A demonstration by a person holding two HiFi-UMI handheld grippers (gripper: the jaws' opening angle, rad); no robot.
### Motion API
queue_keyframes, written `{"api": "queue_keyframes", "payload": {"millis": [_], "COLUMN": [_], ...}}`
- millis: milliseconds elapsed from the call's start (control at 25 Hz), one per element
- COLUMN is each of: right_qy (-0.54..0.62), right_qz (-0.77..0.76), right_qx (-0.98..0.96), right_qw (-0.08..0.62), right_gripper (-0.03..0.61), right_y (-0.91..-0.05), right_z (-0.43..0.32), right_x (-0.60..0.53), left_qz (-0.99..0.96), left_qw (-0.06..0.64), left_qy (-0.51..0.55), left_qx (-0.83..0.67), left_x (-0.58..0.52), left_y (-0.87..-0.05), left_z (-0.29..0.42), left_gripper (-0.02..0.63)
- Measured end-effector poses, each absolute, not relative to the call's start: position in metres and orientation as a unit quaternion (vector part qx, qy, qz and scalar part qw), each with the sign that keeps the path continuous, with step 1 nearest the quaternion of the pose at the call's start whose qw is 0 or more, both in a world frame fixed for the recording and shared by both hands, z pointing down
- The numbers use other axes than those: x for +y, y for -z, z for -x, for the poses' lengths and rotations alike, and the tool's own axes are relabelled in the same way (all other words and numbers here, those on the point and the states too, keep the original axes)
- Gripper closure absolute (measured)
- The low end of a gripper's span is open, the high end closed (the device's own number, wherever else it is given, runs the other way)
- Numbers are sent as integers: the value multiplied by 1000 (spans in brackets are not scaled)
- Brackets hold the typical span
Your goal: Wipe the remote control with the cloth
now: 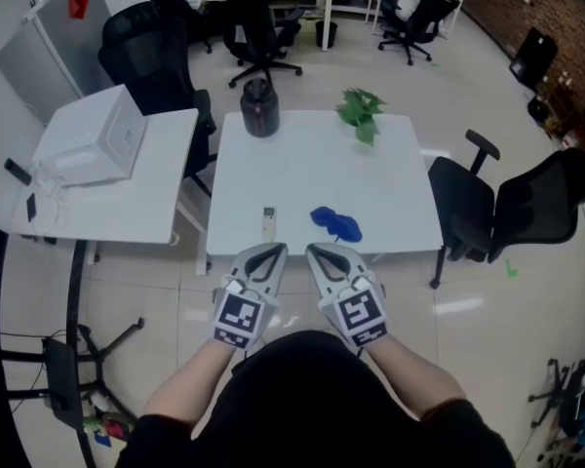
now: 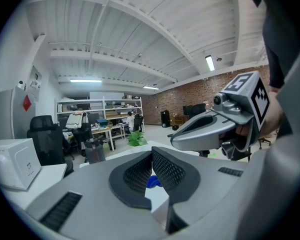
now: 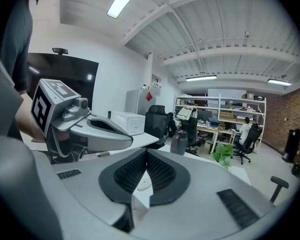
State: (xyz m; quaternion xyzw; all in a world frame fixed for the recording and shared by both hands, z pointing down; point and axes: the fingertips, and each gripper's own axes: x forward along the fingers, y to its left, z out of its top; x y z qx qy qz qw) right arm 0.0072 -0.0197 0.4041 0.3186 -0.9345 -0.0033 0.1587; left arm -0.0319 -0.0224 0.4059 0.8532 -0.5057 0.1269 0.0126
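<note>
your left tongs point(image 1: 273, 252) and right tongs point(image 1: 317, 252) are both clenched with nothing in them. you hold them side by side at the near edge of the white bench point(image 1: 302, 174). the remote control point(image 1: 268, 224) lies flat near that edge. the blue cloth point(image 1: 335, 224) lies bunched to its right, not touching it. this could be before the wipe, or after the cloth is put down again, so no next move is sure.
</note>
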Motion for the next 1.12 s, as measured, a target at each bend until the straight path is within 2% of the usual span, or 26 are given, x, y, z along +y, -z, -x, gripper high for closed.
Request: {"api": "queue_keyframes", "payload": {"millis": [1120], "right_qy": [1], "right_qz": [-307], "right_qx": [-938], "right_qw": [161], "right_gripper": [571], "right_y": [-403], "right_z": [5], "right_x": [-15], "left_qz": [-850], "left_qw": [11], "left_qy": [-126], "left_qx": [-512], "left_x": [-16], "left_y": [-401], "left_z": [37], "left_gripper": [611]}}
